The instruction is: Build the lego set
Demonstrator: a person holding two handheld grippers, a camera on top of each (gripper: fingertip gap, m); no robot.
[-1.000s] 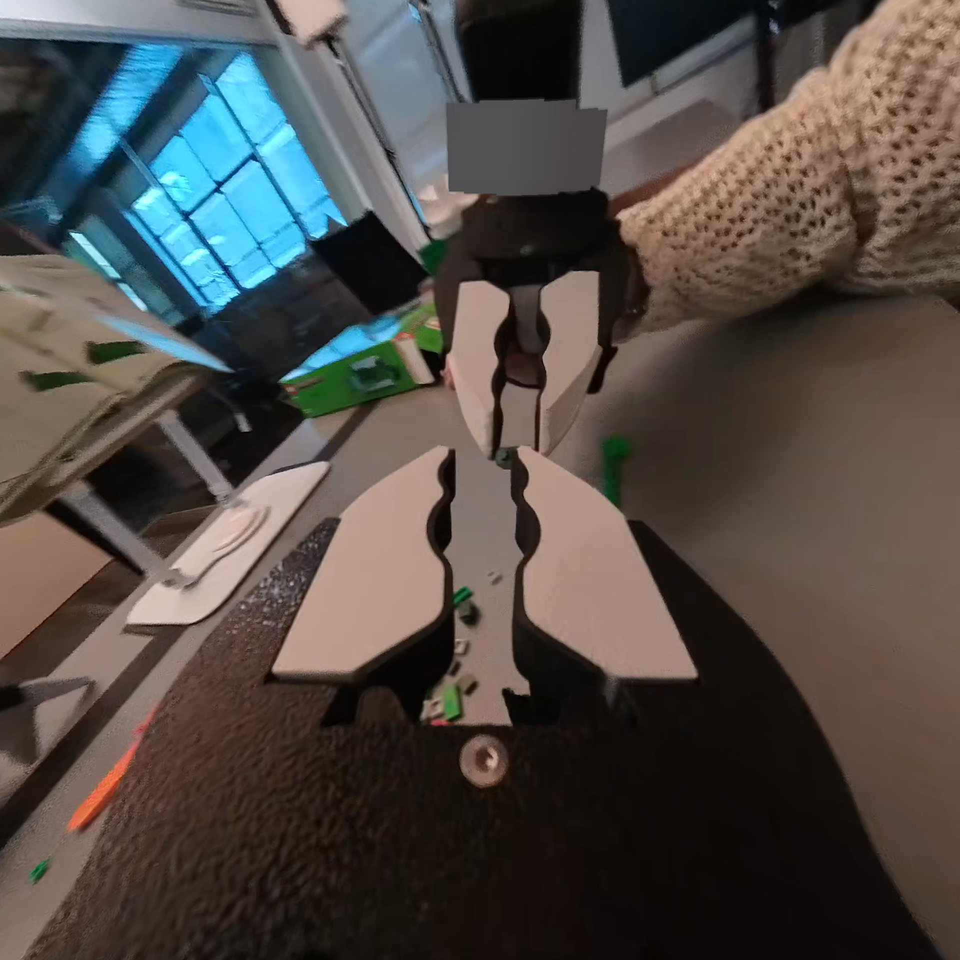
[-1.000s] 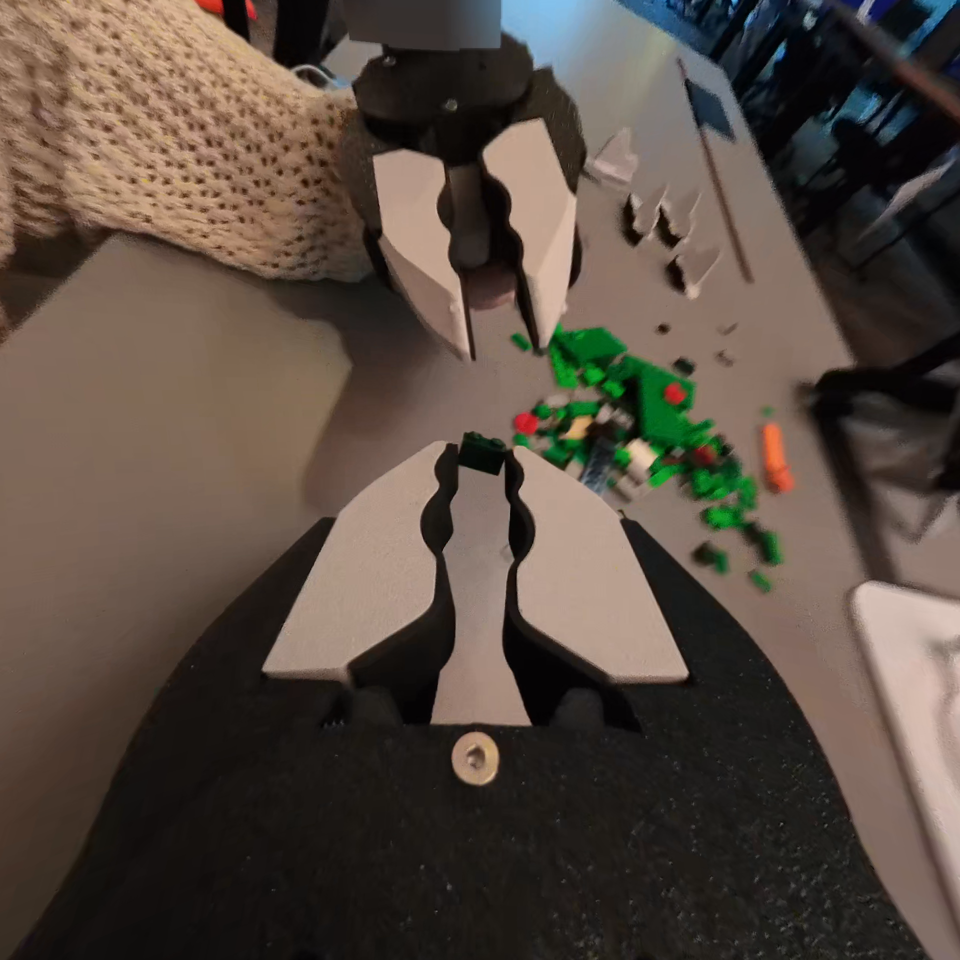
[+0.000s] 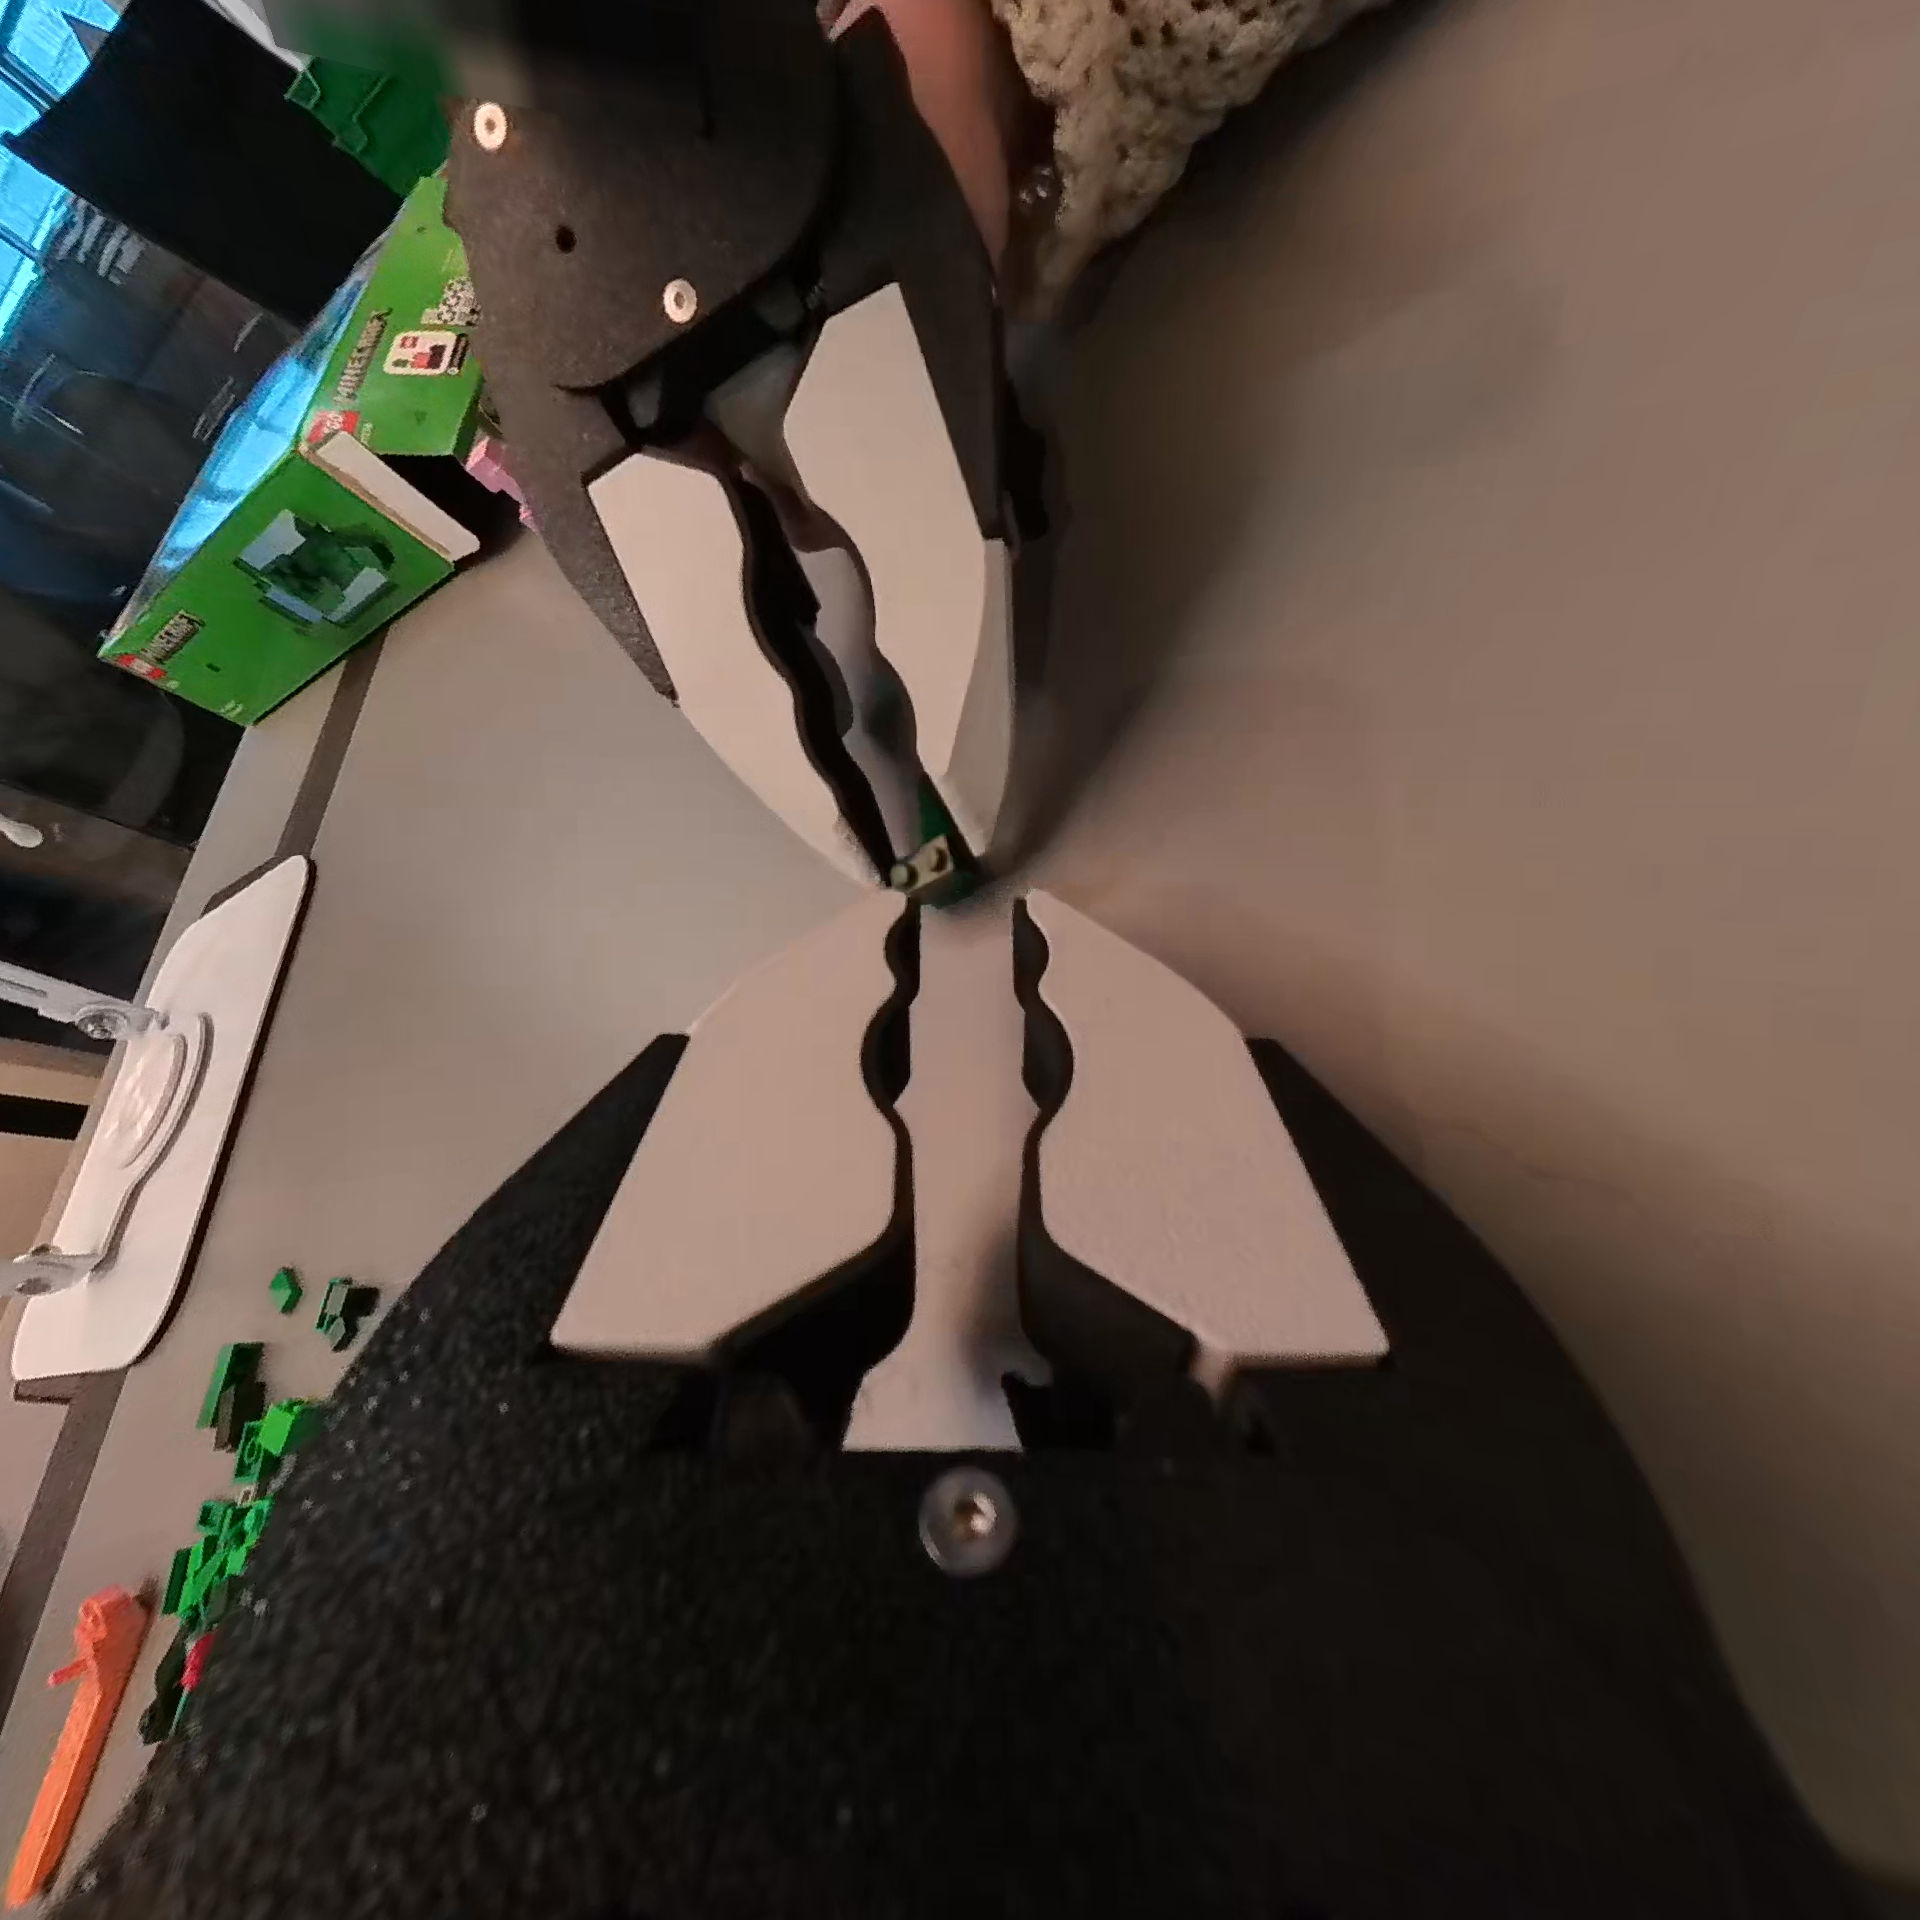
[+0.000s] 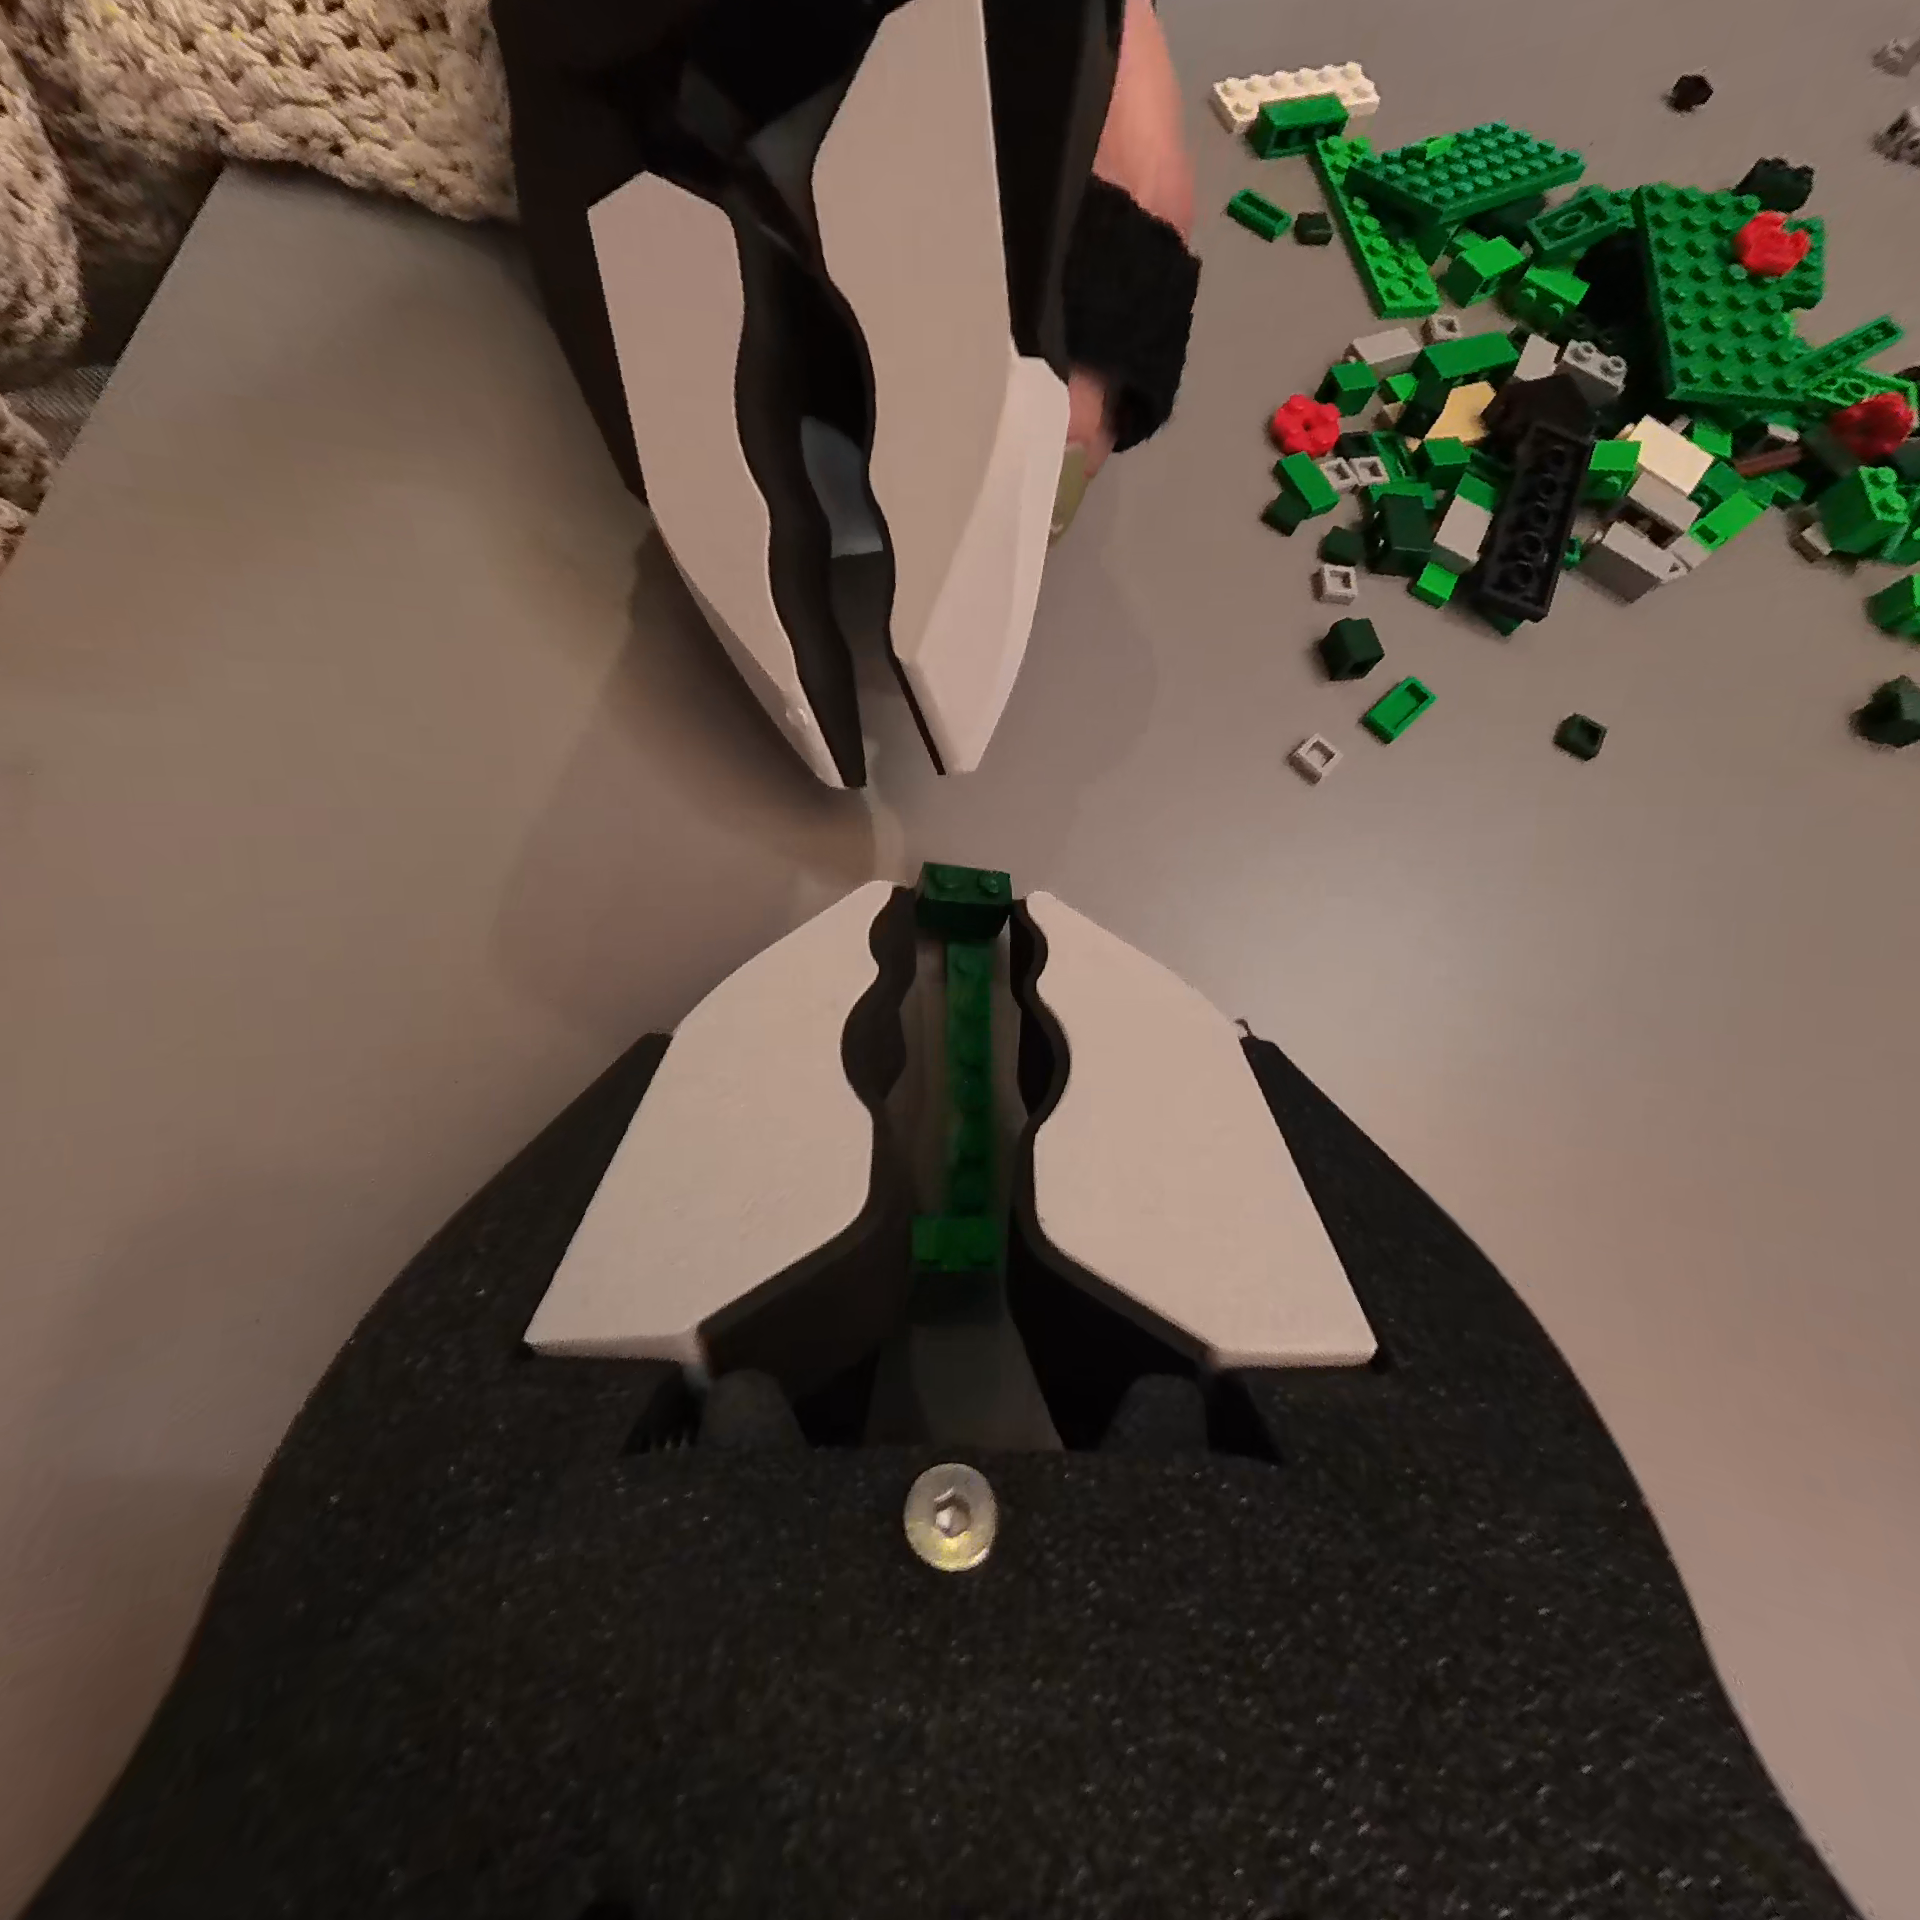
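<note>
Grey tabletop, bare across most of its width; build judged at an early stage. Green set box lying at the far left edge, with a white plate-shaped fixture near it. Loose brick pile to the right, well apart from both tools: green plates, grey and black bricks, red flower pieces, all unsorted, most of the set evidently not yet assembled. Orange brick separator beside scattered green pieces at lower left, not in use.

Right gripper, clamped on a dark green sub-assembly: a long thin plate lying between the fingers, a small brick on its near end and another at the tip, showing only a few parts joined so far. Left gripper, tip to tip with the right one, fingers a narrow gap apart and nothing seen between them; whether gripping cannot be told. Next piece presumably to come from the pile.
</note>
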